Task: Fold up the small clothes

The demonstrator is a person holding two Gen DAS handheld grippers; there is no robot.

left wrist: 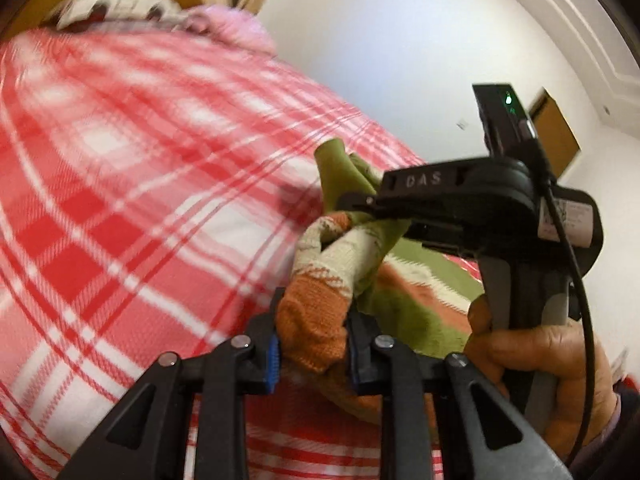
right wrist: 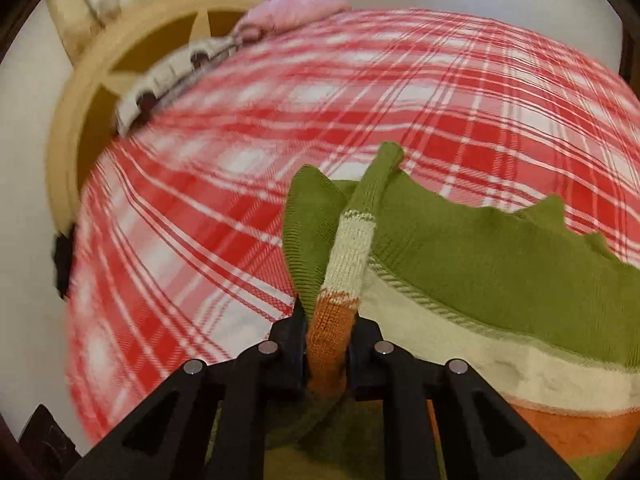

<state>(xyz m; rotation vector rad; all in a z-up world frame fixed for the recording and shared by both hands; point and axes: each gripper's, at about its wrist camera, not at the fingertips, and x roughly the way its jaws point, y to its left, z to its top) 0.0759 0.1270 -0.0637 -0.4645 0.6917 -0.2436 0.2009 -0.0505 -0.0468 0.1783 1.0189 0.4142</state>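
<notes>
Knitted garment on checked blanket, pillow at blanket's far edge.

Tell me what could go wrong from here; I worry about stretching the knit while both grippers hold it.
Both the left gripper and right gripper are shut on bunched parts of the green, cream and orange knitted sweater. Pulling apart may stretch it. The pinches are narrow bunches, so one could slip free. The rest lies rumpled on the red-and-white checked blanket, so a fold may trap creases.

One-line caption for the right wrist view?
Right gripper shut on the striped sweater, a bunched fold pinched above the red plaid cloth.
</notes>
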